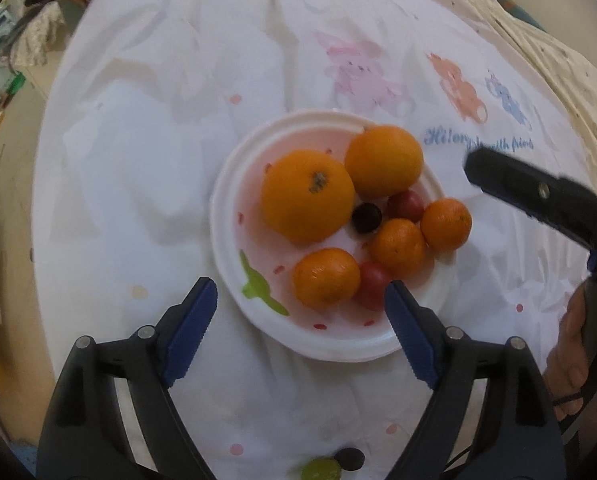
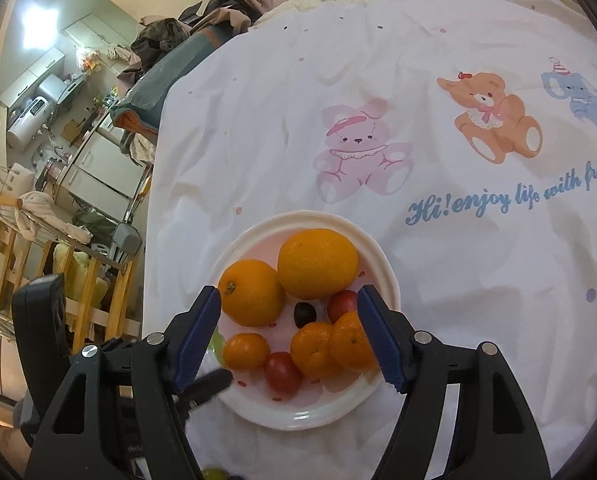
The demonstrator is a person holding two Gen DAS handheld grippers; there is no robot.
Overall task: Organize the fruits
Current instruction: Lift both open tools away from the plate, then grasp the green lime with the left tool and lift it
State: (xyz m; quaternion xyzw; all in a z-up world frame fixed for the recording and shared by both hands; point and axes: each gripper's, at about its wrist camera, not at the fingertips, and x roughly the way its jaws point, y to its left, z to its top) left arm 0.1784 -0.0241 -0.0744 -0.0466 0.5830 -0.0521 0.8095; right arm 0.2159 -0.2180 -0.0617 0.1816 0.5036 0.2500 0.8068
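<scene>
A round white foam plate with a pink printed centre is sitting on a white sheet printed with cartoon bears, which looks like it is covering a bed. The plate is holding two large oranges, three small mandarins, two red cherry tomatoes and one dark grape.

In the left wrist view, the left tool is hovering with its blue-padded jaws spread wide and gripping nothing. The lowest mandarin and a tomatoes' neighbour are lying just ahead of it, between the two pads, near the plate's lower edge.

In the right wrist view, the right tool is also hanging released and empty, jaws wide. The plate is lying straight ahead in the lower centre of the frame, with the rightmost mandarin just beside the right-hand pad.

At the very bottom of the left view, a green grape and a second dark grape are lying loose on the sheet, off the plate and behind the left tool's pads. The left tool seems nearer to them; reaching them would likely mean drawing back toward the frame's lower edge.
</scene>
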